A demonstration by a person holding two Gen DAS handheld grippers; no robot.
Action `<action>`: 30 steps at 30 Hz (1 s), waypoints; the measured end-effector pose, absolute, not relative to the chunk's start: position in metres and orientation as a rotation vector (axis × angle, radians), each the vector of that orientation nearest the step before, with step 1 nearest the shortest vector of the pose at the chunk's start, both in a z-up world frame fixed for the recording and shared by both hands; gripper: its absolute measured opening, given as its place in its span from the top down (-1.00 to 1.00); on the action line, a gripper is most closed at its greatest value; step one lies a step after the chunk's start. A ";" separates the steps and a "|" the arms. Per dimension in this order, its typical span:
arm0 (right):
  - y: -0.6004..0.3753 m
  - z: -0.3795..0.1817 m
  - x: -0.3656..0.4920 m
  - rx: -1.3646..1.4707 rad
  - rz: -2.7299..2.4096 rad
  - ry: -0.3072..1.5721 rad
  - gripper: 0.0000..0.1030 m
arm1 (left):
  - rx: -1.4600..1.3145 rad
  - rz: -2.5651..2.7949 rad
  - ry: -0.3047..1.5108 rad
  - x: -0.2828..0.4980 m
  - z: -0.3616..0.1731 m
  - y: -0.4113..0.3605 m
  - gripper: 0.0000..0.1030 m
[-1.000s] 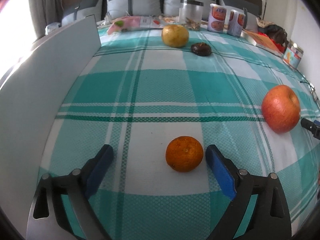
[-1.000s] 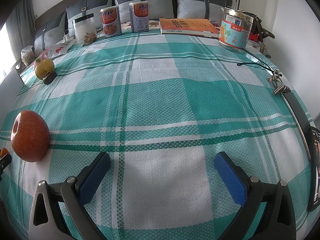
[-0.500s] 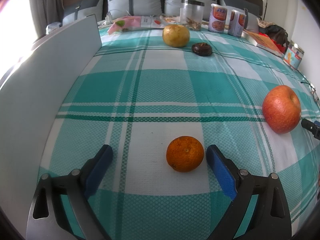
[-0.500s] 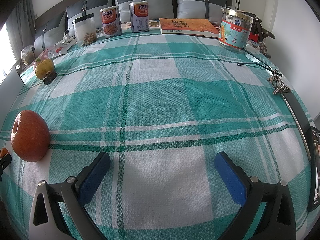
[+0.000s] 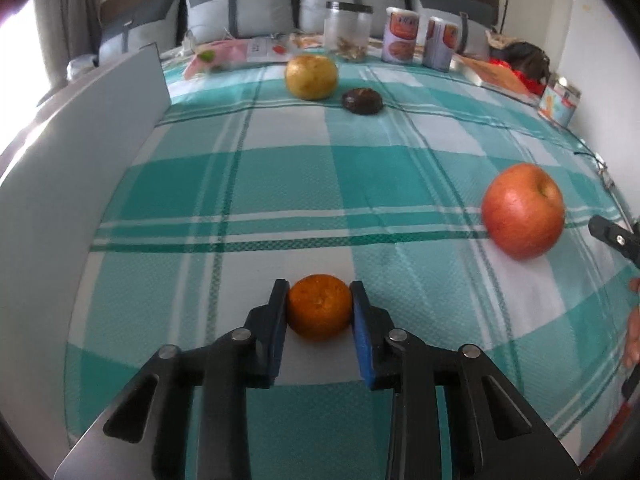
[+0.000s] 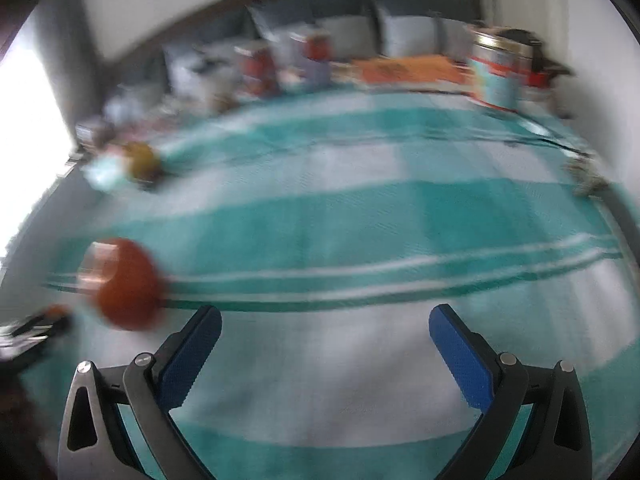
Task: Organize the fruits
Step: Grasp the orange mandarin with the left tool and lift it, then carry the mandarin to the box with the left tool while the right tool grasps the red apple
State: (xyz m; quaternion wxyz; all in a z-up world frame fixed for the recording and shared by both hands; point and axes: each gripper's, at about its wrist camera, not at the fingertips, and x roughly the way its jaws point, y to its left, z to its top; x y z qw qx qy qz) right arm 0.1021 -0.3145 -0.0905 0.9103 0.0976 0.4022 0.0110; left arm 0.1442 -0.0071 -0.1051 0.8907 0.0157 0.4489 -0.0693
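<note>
In the left wrist view my left gripper [image 5: 319, 304] is shut on a small orange [image 5: 319, 306] that rests on the green plaid cloth. A red apple [image 5: 523, 216] lies to its right, a yellow pear-like fruit [image 5: 311, 77] and a dark brown fruit [image 5: 362, 101] lie far ahead. In the blurred right wrist view my right gripper [image 6: 325, 332] is open and empty, with the red apple [image 6: 127, 285] ahead to its left and the yellow fruit [image 6: 141, 160] far left. The right gripper's tip shows at the left view's right edge [image 5: 612, 236].
A grey board [image 5: 76, 152] stands along the left. A glass jar [image 5: 347, 34] and two cans [image 5: 420, 40] line the back by grey cushions. A tin [image 6: 496, 72], an orange book [image 6: 408, 70], a cable and keys [image 6: 584, 176] lie at the right.
My left gripper has closed from wide open onto the orange. My right gripper has swung quickly, blurring its view; the apple now sits nearer its left finger.
</note>
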 end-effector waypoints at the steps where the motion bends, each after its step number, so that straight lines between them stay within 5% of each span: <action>1: -0.302 -0.085 0.100 0.209 0.099 0.818 -1.00 | 0.016 -0.141 0.935 0.143 -0.104 -0.005 0.42; 9: -0.194 -0.080 0.143 0.026 0.225 0.883 -0.99 | -0.098 -0.208 0.938 0.113 -0.066 0.017 0.43; 10: -0.189 -0.085 0.152 0.013 0.209 0.927 -0.82 | -0.118 -0.218 0.926 0.107 -0.053 0.025 0.43; 11: -0.186 -0.090 0.161 0.018 0.206 0.976 -0.31 | -0.131 -0.223 0.918 0.103 -0.045 0.030 0.43; 20: -0.198 -0.066 0.141 0.292 0.329 0.963 -0.31 | -0.248 -0.177 0.774 0.059 0.045 0.129 0.43; 30: -0.070 0.010 0.150 0.279 0.634 0.930 -0.31 | -0.337 0.077 0.789 0.068 0.046 0.273 0.43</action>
